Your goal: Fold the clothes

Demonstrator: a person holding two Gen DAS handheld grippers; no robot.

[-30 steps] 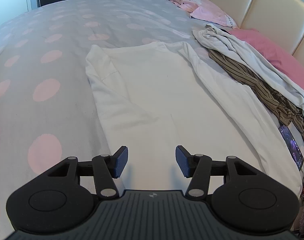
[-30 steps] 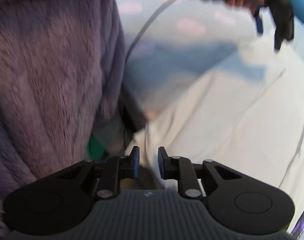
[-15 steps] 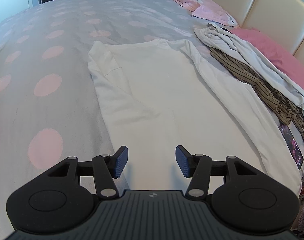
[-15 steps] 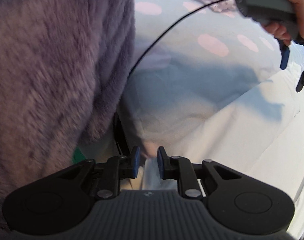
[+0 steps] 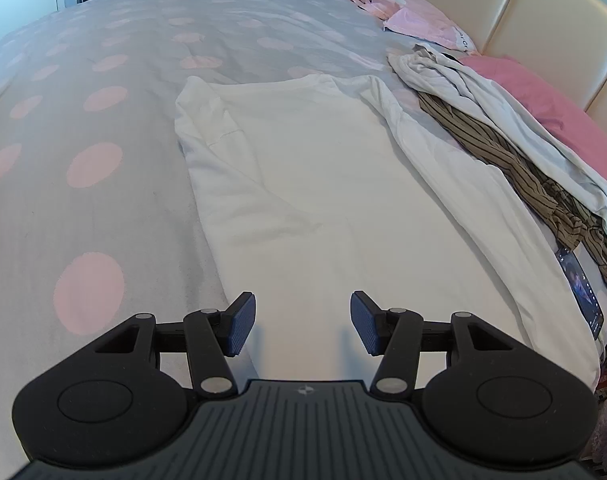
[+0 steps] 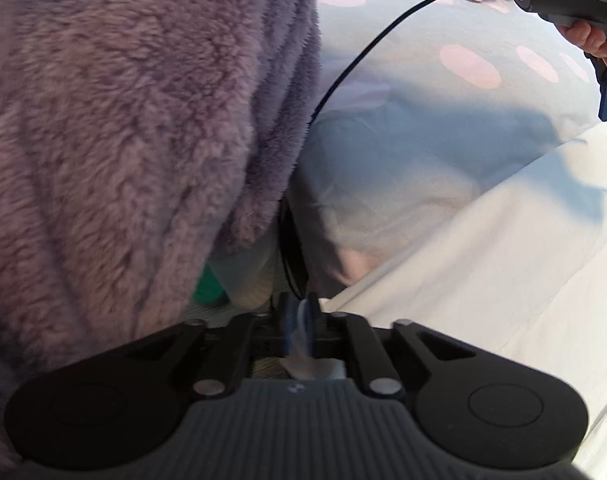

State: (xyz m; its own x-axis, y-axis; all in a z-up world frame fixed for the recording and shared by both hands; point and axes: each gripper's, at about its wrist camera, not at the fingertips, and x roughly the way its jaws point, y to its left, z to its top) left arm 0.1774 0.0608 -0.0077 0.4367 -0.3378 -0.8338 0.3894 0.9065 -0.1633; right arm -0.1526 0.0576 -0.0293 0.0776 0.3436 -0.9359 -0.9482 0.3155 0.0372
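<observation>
- White long-sleeved cotton shirt (image 5: pixel 323 184) lies flat on the grey pink-dotted duvet (image 5: pixel 83 208); its long axis runs straight away from the left gripper (image 5: pixel 303 322), jaws spread, empty, over the near hem.
- Right gripper (image 6: pixel 301 326) is nearer; a white fold sits between its narrow, opening jaws.

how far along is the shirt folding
Early on. Done: the white shirt lies spread flat on the bed, one sleeve folded in. In hand: the right gripper has the shirt's corner between its pads, jaws opening; the left gripper hangs open above the hem. Left: folding it over, plus the heaped clothes by the pillows.
</observation>
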